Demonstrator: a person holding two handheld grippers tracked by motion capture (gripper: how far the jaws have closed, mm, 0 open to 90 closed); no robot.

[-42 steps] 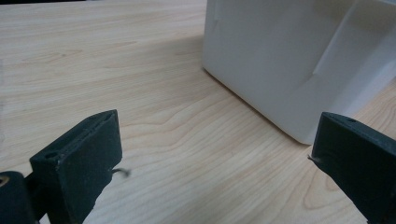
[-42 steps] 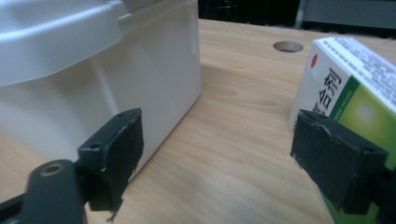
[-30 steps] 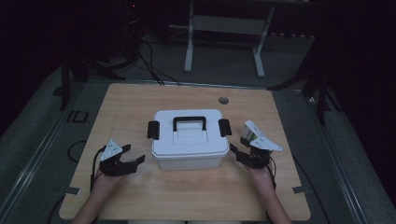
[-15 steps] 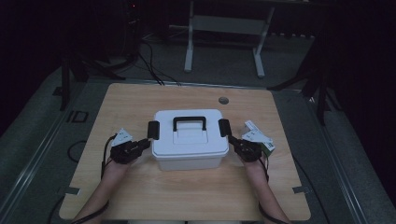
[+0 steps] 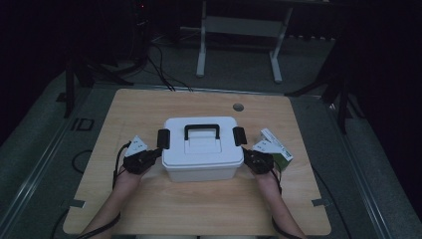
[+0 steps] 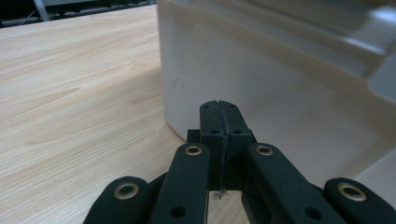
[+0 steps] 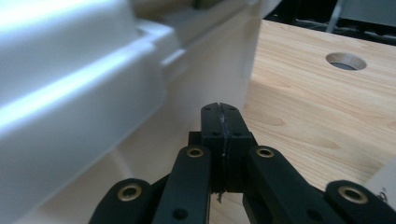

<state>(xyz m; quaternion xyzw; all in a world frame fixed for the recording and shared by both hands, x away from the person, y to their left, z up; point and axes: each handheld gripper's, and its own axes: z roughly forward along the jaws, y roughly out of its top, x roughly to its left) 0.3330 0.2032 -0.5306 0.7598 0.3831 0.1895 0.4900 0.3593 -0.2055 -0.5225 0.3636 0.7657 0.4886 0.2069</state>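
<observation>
At the middle of the wooden table (image 5: 149, 209) sat the white box (image 5: 201, 154), the left gripper (image 5: 149, 158) and right gripper (image 5: 251, 160) pressed against its two ends, both jaws just clamped shut on nothing.

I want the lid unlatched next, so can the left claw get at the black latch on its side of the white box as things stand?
Probably yes. The left claw, shut, sits beside the white box just below the black latch, with nothing between them; it would need to rise a little.
</observation>
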